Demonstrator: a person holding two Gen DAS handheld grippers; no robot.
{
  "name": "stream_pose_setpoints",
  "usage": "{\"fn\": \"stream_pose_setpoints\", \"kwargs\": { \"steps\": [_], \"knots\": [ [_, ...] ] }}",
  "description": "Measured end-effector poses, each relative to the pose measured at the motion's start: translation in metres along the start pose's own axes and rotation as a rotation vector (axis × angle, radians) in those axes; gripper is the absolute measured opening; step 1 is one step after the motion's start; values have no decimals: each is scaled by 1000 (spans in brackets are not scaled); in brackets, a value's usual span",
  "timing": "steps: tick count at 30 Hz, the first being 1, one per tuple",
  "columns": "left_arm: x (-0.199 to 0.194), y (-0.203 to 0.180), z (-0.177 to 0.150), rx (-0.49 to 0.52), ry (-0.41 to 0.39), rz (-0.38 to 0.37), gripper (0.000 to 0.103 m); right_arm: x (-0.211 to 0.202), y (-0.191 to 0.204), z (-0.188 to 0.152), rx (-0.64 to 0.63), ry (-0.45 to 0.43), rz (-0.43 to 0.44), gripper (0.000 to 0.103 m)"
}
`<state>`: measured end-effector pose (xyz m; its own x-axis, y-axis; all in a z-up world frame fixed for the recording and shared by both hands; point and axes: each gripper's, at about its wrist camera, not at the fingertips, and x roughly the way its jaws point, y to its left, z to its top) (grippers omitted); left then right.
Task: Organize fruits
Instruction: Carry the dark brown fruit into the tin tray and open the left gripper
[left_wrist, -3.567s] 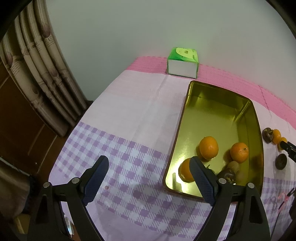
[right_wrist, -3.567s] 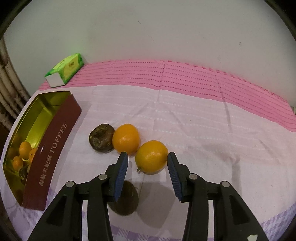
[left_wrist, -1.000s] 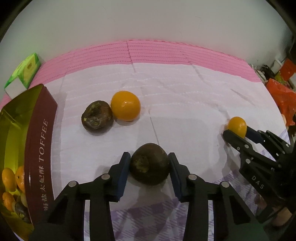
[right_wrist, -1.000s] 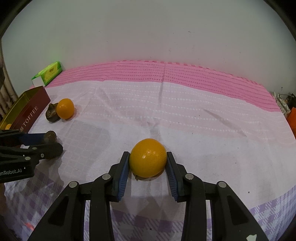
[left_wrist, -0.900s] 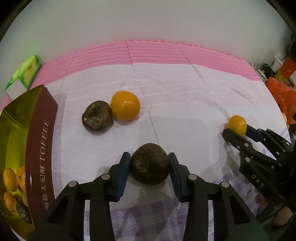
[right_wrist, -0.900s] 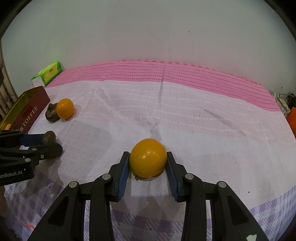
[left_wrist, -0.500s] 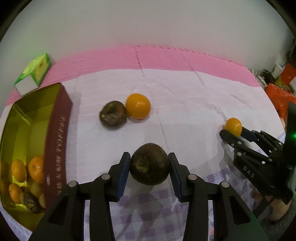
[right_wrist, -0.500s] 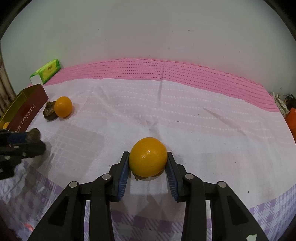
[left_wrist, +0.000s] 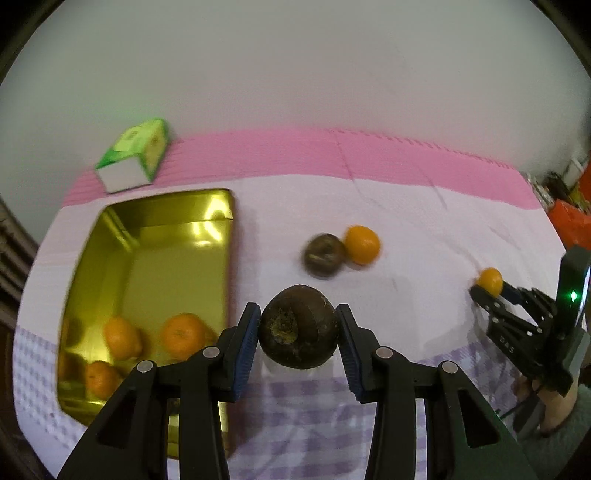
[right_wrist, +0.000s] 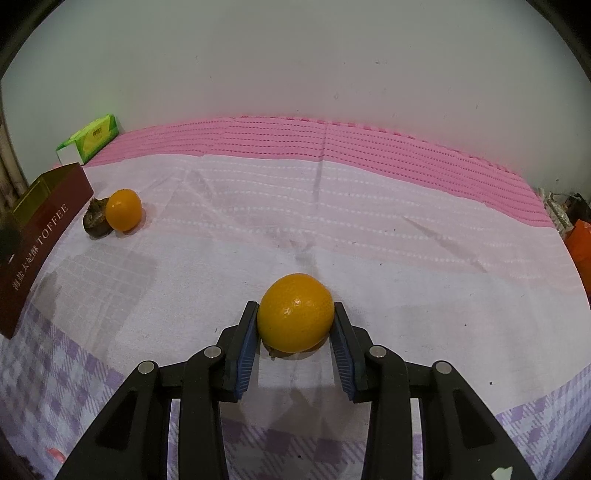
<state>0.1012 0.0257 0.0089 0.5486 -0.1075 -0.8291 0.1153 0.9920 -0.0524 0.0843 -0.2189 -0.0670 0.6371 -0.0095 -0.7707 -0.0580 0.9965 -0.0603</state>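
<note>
**A:** Left gripper clamped on the dark brown fruit, lower centre of the left wrist view, held up off the cloth. Gold tin at left, oranges piled at its near end. Best plan, probably: carry across over the tin's right wall, lower close to a bare bit of floor, only then let go. No dropping from height, likely to bounce off the metal or bruise.

**B:** Agreed. Right gripper pinching an orange too, lower centre of its own view, seemingly resting on the cloth. Worth waiting so both don't crowd the tin.

**A:** Two more out there: another brown fruit touching a loose orange, right of the tin.

**B:** Surface: soft cloth, pink band at the back, white middle, purple check up front. Could be a bed, hard to say. Plain pale wall behind, green box upper left, orange clutter at far right edge.
</note>
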Motion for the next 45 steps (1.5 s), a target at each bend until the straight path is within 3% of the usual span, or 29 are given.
{"fn": "stream_pose_setpoints", "kwargs": {
  "steps": [17,45],
  "knots": [
    [1,90,-13,-126,18,142,43,0,2,0,-5,0,-7,35],
    [25,114,-24,-132,73,181,43,0,-1,0,-10,-2,-14,35]
  ]
}}
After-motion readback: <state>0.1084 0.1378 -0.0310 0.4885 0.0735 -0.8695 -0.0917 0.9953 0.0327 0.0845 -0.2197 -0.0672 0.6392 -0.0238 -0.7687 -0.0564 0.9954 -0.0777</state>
